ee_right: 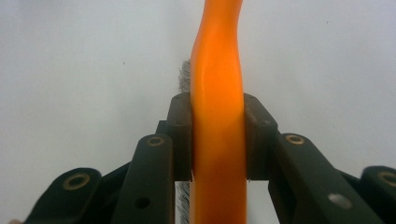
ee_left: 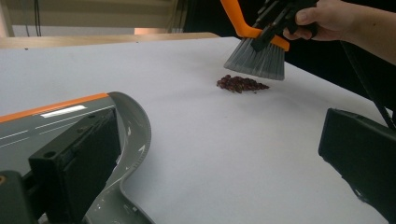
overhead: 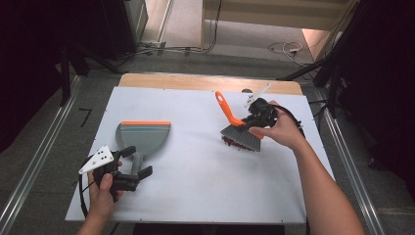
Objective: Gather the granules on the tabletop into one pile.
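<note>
In the high view we see our right tongs (overhead: 255, 119) at right of centre, clamped on the orange plastic handle of a hand brush with grey bristles (overhead: 238, 128); the right gripper view shows both pads pressed flat against that handle (ee_right: 217, 116). The brush hangs just above a small heap of dark reddish crumbs (ee_left: 241, 84) on the white tabletop (overhead: 205, 171), bristles clear of the heap in the left gripper view. At lower left, our left tongs (overhead: 136, 164) stand open around the stem of the grey plastic dustpan with an orange lip (overhead: 143, 135), which lies flat, well apart from the crumbs.
</note>
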`<state>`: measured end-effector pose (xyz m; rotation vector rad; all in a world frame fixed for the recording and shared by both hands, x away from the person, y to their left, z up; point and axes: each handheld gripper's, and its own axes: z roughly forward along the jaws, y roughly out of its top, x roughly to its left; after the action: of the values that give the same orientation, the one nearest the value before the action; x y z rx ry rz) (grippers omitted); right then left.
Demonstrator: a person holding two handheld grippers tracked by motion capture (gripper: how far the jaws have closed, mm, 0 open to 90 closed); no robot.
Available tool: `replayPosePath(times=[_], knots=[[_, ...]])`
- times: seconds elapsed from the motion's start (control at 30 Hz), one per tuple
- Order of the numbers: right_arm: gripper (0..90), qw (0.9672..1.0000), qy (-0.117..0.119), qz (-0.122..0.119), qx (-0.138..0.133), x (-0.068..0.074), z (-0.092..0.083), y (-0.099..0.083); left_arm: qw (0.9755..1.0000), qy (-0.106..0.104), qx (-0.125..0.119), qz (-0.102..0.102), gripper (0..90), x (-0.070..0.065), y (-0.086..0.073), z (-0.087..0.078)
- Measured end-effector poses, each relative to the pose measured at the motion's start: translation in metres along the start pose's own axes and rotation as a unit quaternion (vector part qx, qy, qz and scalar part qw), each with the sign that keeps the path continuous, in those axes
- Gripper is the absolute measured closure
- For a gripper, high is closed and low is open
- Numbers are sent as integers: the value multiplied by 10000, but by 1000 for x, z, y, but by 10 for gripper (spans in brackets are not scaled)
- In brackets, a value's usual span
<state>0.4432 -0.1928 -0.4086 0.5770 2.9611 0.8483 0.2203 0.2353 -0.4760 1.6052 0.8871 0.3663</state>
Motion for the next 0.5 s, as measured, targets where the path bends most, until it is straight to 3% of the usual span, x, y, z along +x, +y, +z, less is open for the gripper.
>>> replayPosePath(times=[0.1,0.37,0.5], knots=[[675,10000,-47,34,-13,0,-2,-1,10000,4,-4,-7,2,0,0,0],[675,9984,-274,402,-283,5,-7,-8,10000,7,-11,-14,2,0,0,-1],[675,9953,-508,746,-358,9,-8,-12,10000,6,-13,-12,1,0,1,-1]])
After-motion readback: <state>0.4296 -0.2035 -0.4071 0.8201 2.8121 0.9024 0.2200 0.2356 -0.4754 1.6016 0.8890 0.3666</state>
